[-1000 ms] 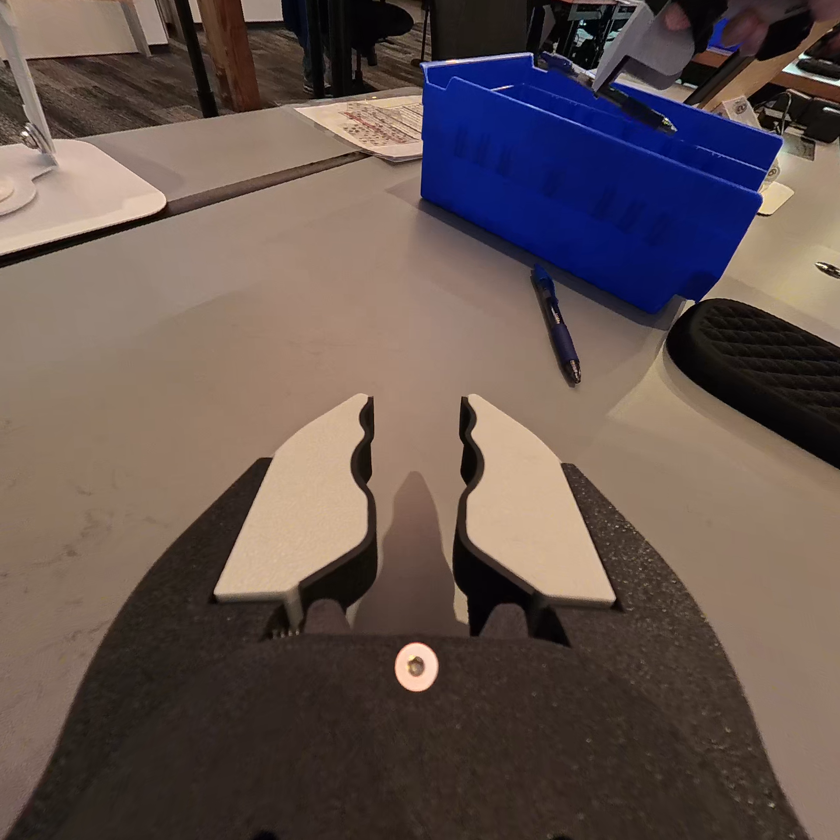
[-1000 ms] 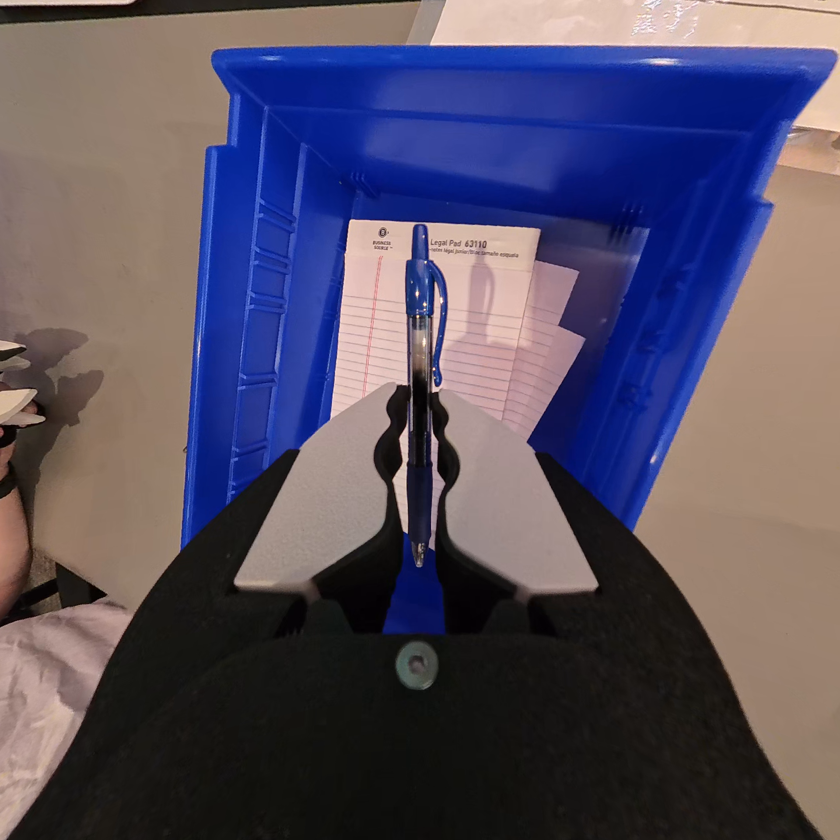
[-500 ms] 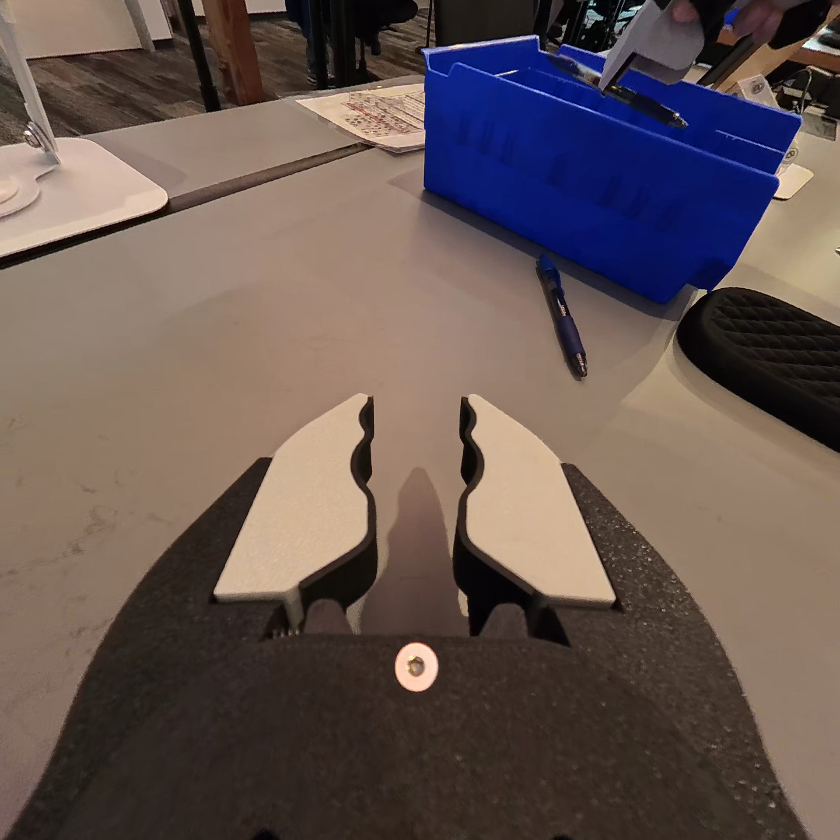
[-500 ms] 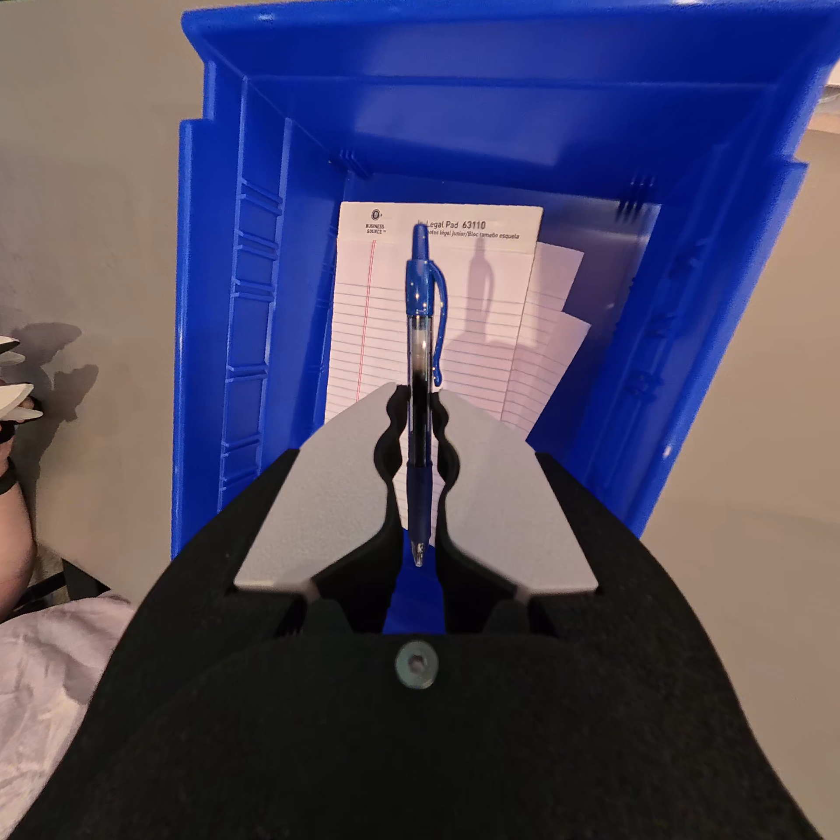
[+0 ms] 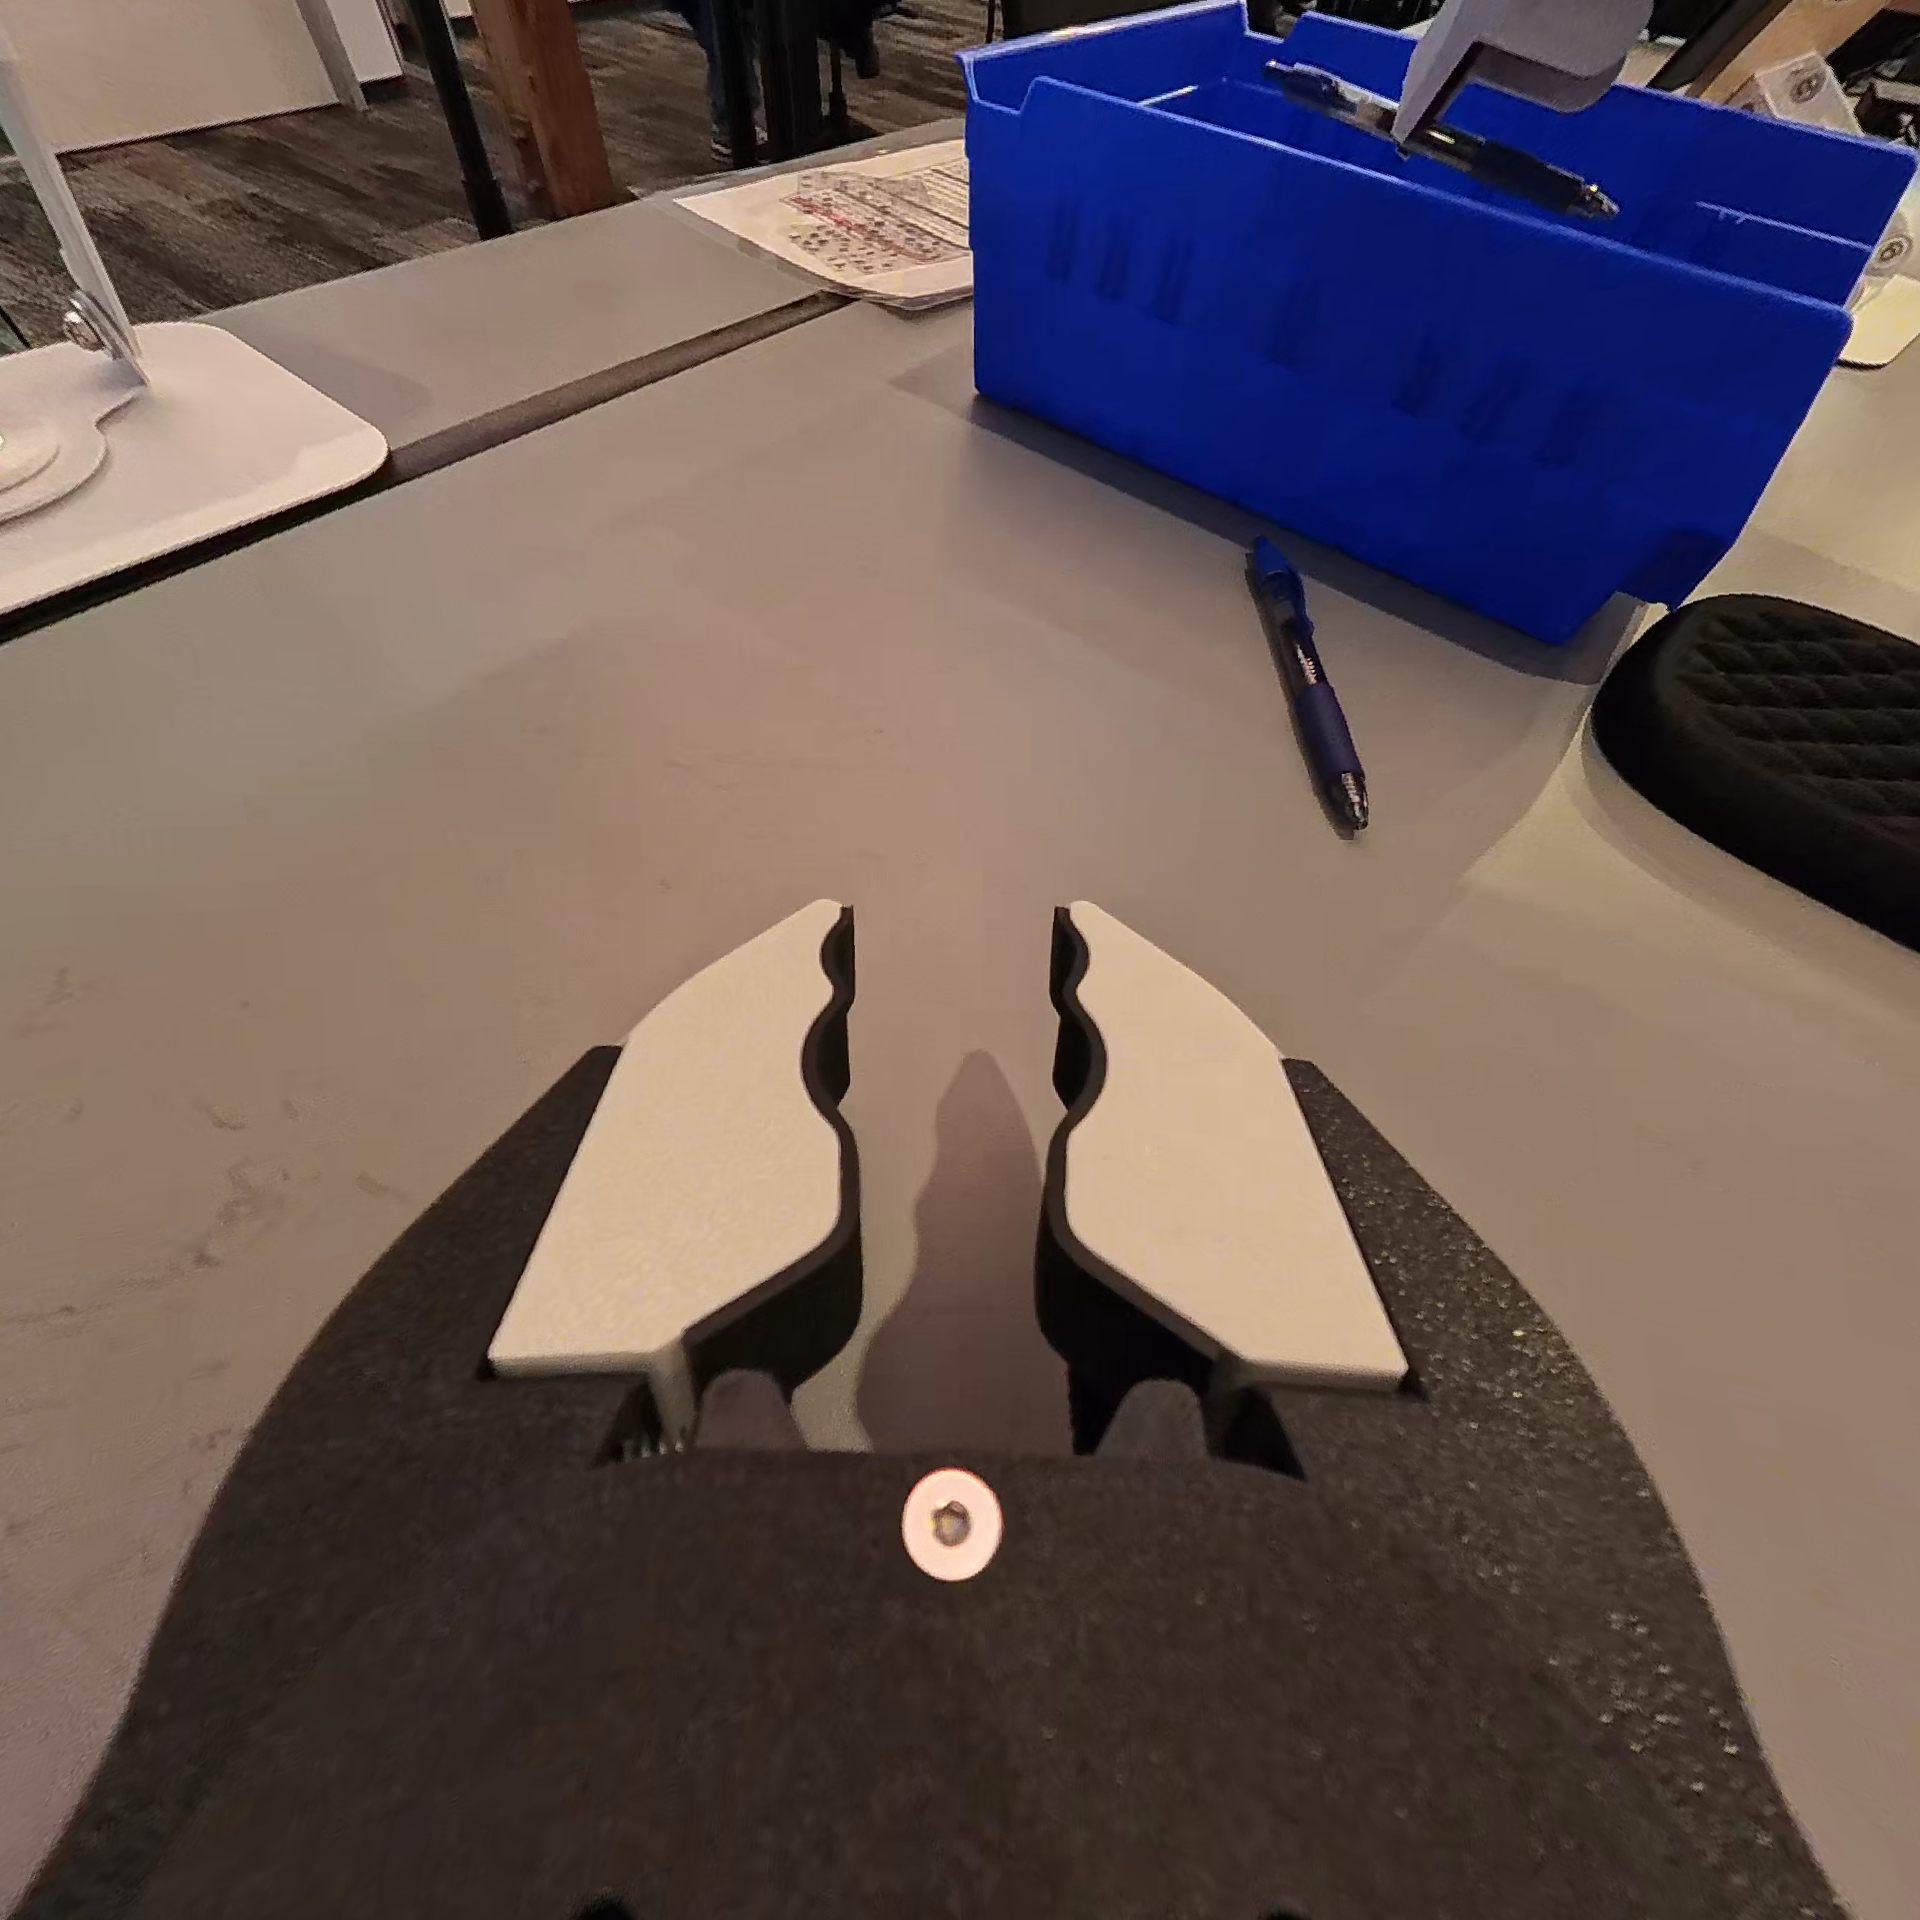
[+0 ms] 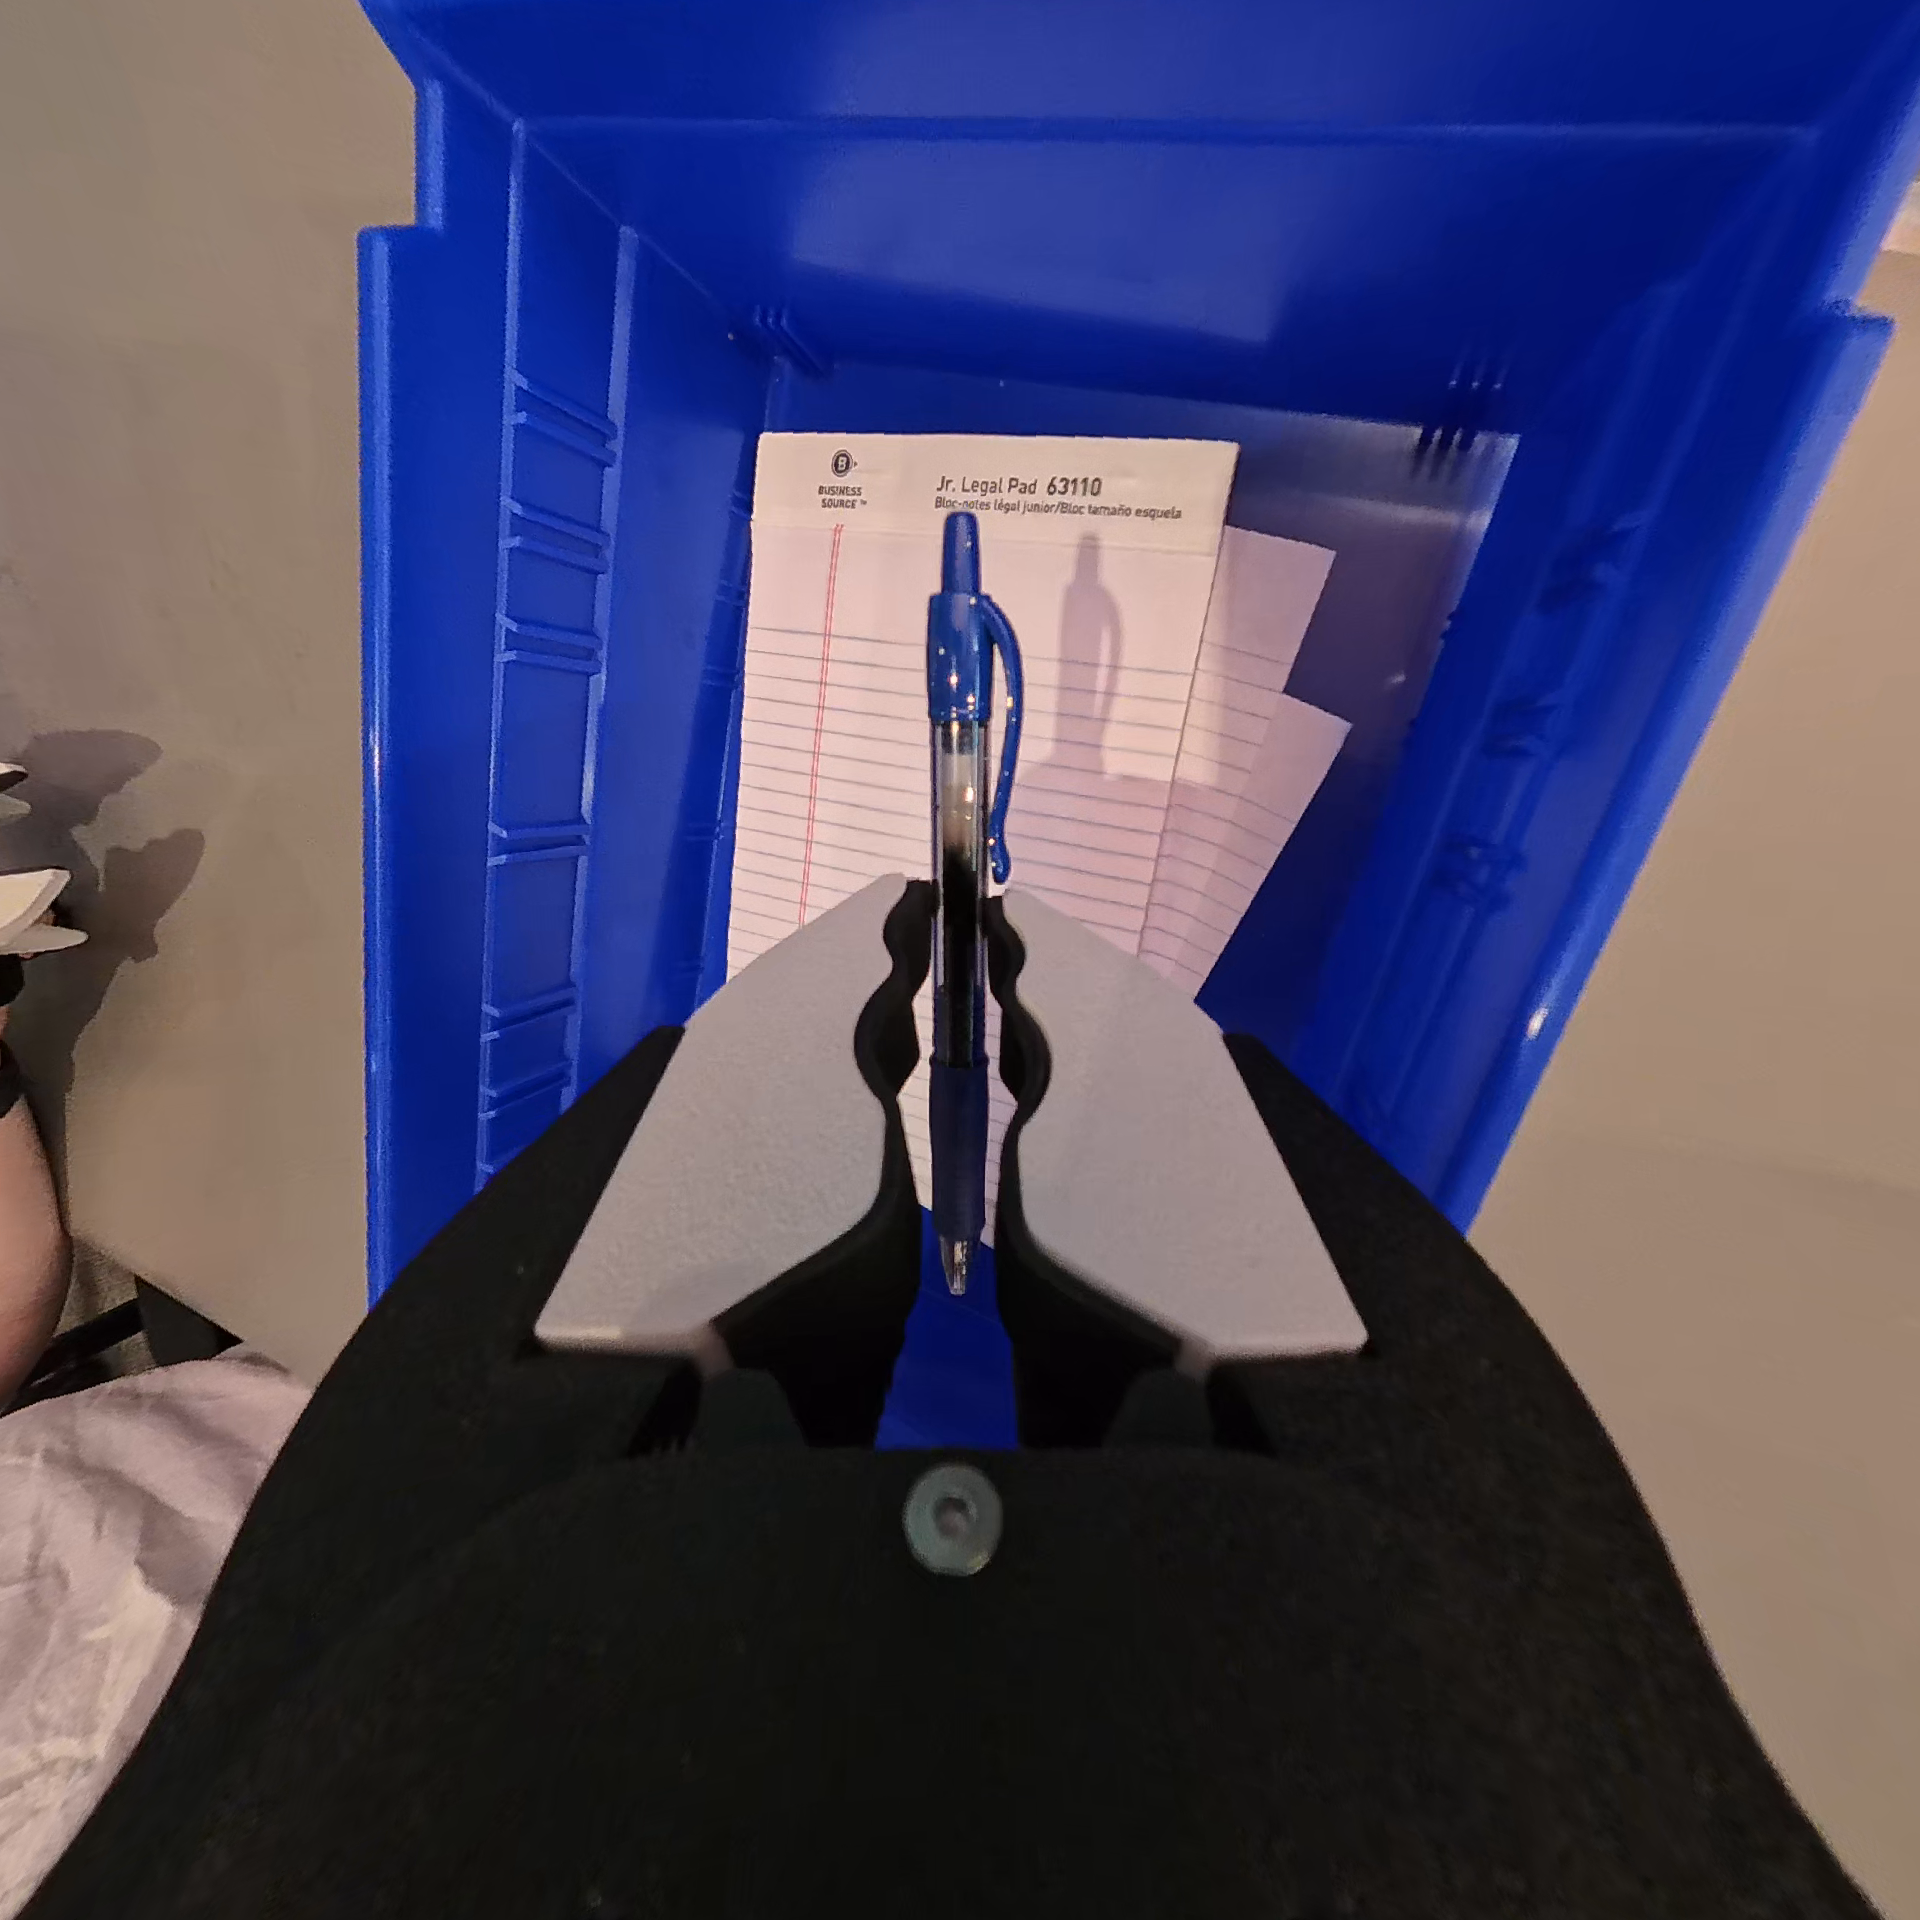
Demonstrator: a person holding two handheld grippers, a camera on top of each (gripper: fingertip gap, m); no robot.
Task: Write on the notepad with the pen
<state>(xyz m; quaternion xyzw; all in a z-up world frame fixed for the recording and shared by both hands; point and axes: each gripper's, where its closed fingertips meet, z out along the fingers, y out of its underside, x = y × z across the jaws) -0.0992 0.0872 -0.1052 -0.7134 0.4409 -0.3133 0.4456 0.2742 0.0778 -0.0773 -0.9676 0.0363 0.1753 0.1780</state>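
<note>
My right gripper (image 6: 956, 896) is shut on a blue pen (image 6: 958, 790), held above the blue bin (image 6: 540, 727), clicker end forward and tip toward the camera. A white lined notepad (image 6: 862, 727) lies flat on the bin's floor under the pen. In the left wrist view the right gripper (image 5: 1439, 88) shows far off over the bin (image 5: 1351, 364) with the pen (image 5: 1496, 161) in it. My left gripper (image 5: 954, 914) is open and empty, low over the grey table. A second blue pen (image 5: 1309, 686) lies on the table beside the bin.
Loose lined sheets (image 6: 1278, 727) lie beside the notepad in the bin. A black padded rest (image 5: 1777, 738) sits right of the table pen. A white stand base (image 5: 156, 457) is at far left, a printed sheet (image 5: 883, 229) behind the bin. One gripper's finger ends stand about 40 centimetres off the other's.
My right gripper has moved lower and closer into the bin with the pen. My left gripper has drifted slightly; the bin sits a little farther right in its view.
</note>
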